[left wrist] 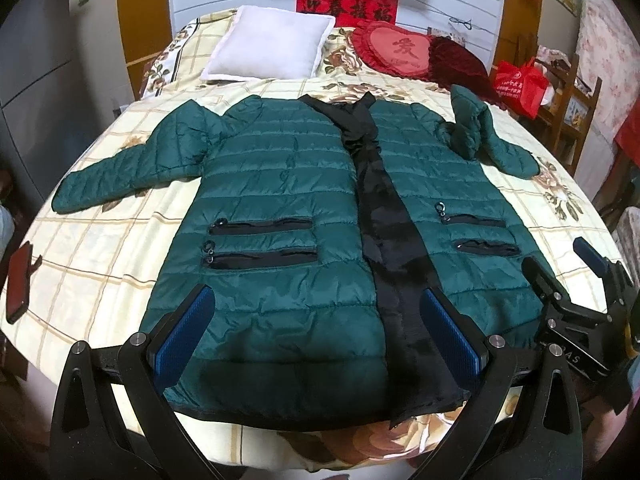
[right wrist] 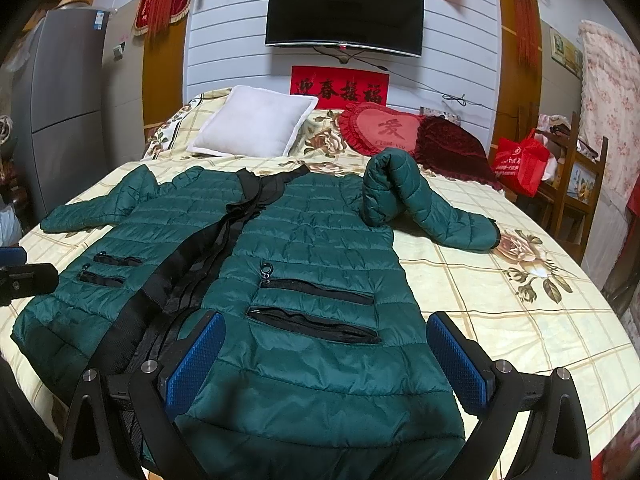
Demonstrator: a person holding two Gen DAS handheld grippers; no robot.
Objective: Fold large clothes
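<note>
1. A jacket (left wrist: 280, 184) lies flat on the bed (left wrist: 100, 248), filling mid-frame.
2. Behind it, a pillow (left wrist: 266, 46) sits upper left, a heart cushion (left wrist: 394, 50) upper right.
3. A television (right wrist: 344, 10) hangs on the wall above.
4. A bag (right wrist: 520, 164) stands at the right edge.

A: Left gripper (left wrist: 316, 328) — how's it standing?

B: Jaws spread wide, blue pads (left wrist: 185, 324) facing each other, nothing between them.

A: And the right gripper (right wrist: 324, 354)?

B: Same: wide apart, empty, level and pointing forward, close beside the left.
</note>
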